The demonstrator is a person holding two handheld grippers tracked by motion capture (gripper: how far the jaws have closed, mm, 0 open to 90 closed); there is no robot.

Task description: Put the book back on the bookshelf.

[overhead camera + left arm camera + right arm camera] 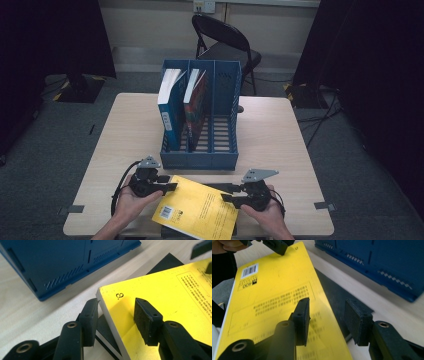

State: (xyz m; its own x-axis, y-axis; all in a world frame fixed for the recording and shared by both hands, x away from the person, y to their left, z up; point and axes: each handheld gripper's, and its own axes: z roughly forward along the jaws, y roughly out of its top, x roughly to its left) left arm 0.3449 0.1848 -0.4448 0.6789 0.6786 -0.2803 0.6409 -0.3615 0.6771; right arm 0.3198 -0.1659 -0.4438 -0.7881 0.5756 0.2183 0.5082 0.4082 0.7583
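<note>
yellow book (197,211) lies tilted at the near edge of the desk (280,135), over a black book (165,262), just in front of the blue file rack (200,157). left gripper (167,187) straddles the book's corner, one jaw above the cover, one below, pads not pressing. right gripper (225,192) straddles the opposite edge likewise, jaws apart. two books stand in the rack's left compartments.

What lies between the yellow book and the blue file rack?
In the high view, a strip of bare table lies between the yellow book and the blue file rack; a black book underneath pokes into it in the right gripper view.
</note>
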